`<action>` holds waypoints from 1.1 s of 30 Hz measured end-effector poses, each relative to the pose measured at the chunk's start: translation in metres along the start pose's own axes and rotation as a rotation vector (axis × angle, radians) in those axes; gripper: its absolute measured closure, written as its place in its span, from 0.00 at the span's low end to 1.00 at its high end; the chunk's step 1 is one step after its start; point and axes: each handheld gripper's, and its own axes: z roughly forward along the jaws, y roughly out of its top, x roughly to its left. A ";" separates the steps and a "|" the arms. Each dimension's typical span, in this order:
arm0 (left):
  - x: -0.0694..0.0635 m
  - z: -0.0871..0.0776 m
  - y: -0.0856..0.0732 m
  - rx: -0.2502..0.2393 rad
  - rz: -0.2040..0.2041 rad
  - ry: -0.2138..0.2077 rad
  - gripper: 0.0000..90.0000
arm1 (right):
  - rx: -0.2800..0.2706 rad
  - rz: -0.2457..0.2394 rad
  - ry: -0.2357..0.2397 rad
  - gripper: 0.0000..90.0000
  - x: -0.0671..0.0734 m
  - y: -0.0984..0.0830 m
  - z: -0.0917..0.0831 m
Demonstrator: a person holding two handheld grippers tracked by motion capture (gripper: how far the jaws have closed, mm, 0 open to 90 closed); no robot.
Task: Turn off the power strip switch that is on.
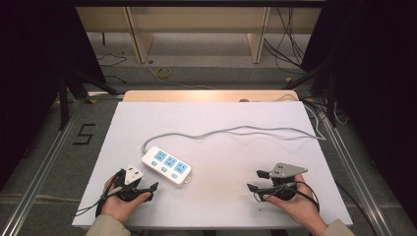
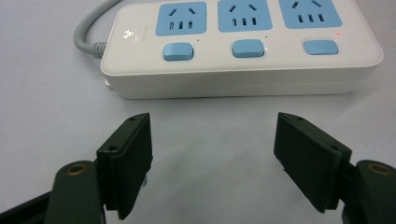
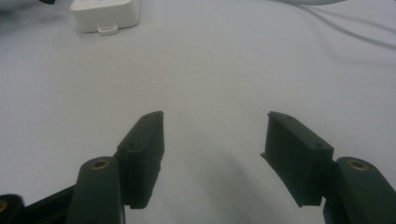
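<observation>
A white power strip [image 1: 166,165] with three blue sockets and blue switches lies on the white table, left of centre; its grey cable [image 1: 231,132] snakes off to the far right. Close up, the power strip [image 2: 243,51] lies just ahead of my left gripper [image 2: 212,158], whose jaws stand wide apart with nothing between them. From above, the left gripper [image 1: 147,184] rests near the front edge, just left of the strip. My right gripper [image 1: 259,181] sits at the front right, open and empty; its jaws [image 3: 215,154] face the bare table, with the strip's end [image 3: 106,15] far off.
The white table [image 1: 216,206] has bare room in the middle and at the front. The cable [image 3: 345,23] runs across the far right. Beyond the table are a floor with loose cables, wooden furniture legs [image 1: 140,37] and dark stands on both sides.
</observation>
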 end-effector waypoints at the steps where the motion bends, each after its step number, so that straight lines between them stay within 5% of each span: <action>1: 0.000 0.000 0.000 0.000 0.000 0.000 0.33 | 0.002 -0.001 0.001 0.43 0.000 0.000 0.000; 8: 0.003 -0.007 0.005 0.009 -0.026 0.028 0.49 | 0.006 -0.005 -0.002 0.43 0.000 0.000 0.000; 18: 0.010 -0.014 0.010 0.081 -0.043 0.091 0.99 | 0.000 -0.006 0.001 0.43 0.002 0.001 0.001; 33: 0.013 -0.017 0.019 0.091 -0.077 0.097 0.99 | -0.003 -0.008 -0.001 0.43 0.001 0.001 0.001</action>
